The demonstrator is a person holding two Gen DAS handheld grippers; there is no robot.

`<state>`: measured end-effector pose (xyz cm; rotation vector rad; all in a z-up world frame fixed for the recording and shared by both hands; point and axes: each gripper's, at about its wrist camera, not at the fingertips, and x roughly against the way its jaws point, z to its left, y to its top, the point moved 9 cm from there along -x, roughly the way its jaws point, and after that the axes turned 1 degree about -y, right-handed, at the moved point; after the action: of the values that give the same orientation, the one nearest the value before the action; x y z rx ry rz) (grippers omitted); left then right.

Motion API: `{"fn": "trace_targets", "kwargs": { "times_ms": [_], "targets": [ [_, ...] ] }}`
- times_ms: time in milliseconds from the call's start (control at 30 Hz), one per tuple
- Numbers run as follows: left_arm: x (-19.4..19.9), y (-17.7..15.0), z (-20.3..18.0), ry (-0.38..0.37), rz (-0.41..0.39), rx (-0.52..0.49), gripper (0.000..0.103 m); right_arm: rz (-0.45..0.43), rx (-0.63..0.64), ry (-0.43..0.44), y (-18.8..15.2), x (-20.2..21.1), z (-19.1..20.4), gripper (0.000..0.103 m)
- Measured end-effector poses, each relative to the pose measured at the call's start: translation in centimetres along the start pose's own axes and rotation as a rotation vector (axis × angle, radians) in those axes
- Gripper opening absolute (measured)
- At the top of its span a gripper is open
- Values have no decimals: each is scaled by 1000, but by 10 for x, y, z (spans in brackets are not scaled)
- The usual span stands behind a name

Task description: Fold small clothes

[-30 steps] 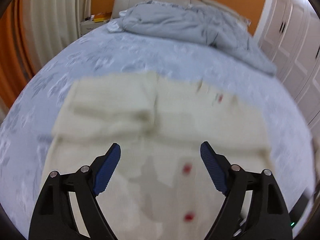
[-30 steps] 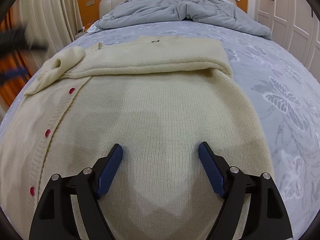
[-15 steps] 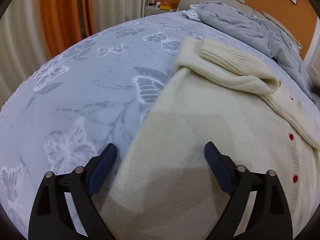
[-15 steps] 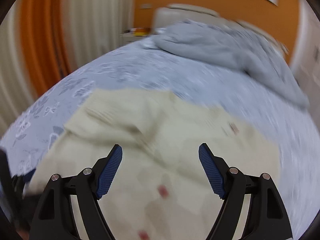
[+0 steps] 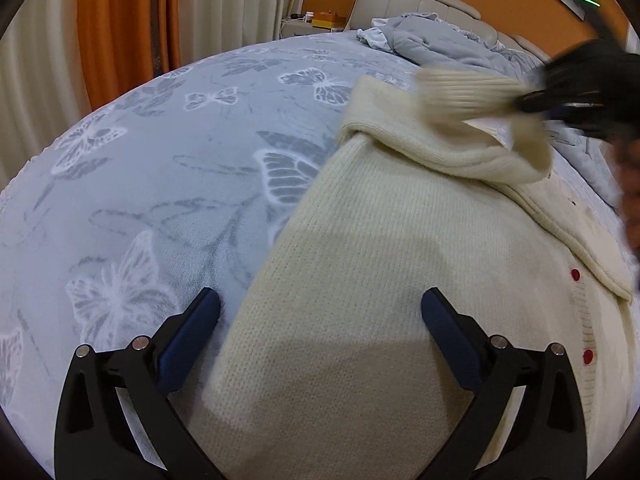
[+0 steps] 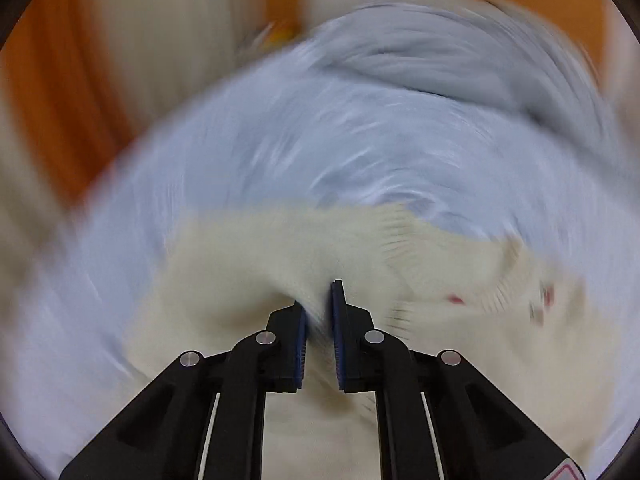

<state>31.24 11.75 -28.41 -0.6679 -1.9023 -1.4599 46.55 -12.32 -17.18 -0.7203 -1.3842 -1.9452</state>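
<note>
A cream knitted cardigan (image 5: 384, 280) with red buttons lies on the blue butterfly bedspread (image 5: 152, 184). My left gripper (image 5: 320, 320) is open and low over the cardigan's left edge, one finger over the bedspread, one over the knit. My right gripper (image 6: 320, 308) is shut on the cardigan's sleeve (image 6: 312, 248). In the left wrist view it appears at the upper right (image 5: 560, 96), holding the ribbed cuff (image 5: 460, 88) lifted above the cardigan. The right wrist view is heavily blurred.
A crumpled grey duvet (image 5: 432, 40) lies at the head of the bed before a beige headboard (image 5: 416, 0). Orange and cream curtains (image 5: 120, 32) hang at the left. A nightstand (image 5: 312, 24) with small items stands beside the headboard.
My right gripper has closed on the sleeve and lifted the cuff. My left gripper has swung to the cardigan's left edge and stays open.
</note>
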Motion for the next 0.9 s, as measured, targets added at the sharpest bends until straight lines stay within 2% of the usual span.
{"fn": "trace_targets", "kwargs": {
  "times_ms": [67,133,167,233,300,333,400,500,567,633,667,700,733,767,800,833,867,900],
  "targets": [
    [-1,0,1,-1,0,0,98,-1,-225,41,-11,13,-67,10],
    [-1,0,0,2,-1,-2,98,28,-287,-88,-39,11,-124,25],
    [-1,0,0,3,-1,-3,98,70,-299,-156,-55,8,-146,25],
    [-1,0,0,6,1,-5,98,99,-345,-114,-73,10,-162,25],
    [-1,0,0,8,3,-6,98,69,-391,-54,-76,19,-167,28],
    [-1,0,-1,11,7,-8,98,58,-399,-44,-73,22,-167,45],
    [0,2,-1,15,22,-8,98,36,-407,-40,-64,24,-163,72],
    [8,12,-7,-18,68,6,98,46,-405,-27,-48,15,-160,73],
    [21,38,-19,-131,51,133,98,78,-427,-54,-48,6,-167,73],
    [19,63,-31,-172,51,196,98,112,-459,-101,-57,-5,-175,73],
    [9,73,-39,-183,82,215,98,96,-472,-107,-59,-8,-176,73],
    [-3,82,-47,-200,121,243,98,75,-471,-128,-58,-8,-176,68],
    [-21,89,-54,-218,178,287,98,71,-456,-140,-56,-9,-173,35],
    [-37,94,-56,-211,218,325,90,98,-427,-96,-50,-12,-163,8],
    [-49,98,-59,-214,241,356,51,61,-432,-57,-40,-2,-158,10],
    [-64,103,-61,-217,289,374,26,10,-432,-28,-31,9,-155,9],
    [-70,107,-62,-228,311,393,9,-68,-418,23,-15,33,-149,9],
    [-69,113,-62,-245,292,416,8,-128,-401,58,-5,55,-145,9]
  ]
}}
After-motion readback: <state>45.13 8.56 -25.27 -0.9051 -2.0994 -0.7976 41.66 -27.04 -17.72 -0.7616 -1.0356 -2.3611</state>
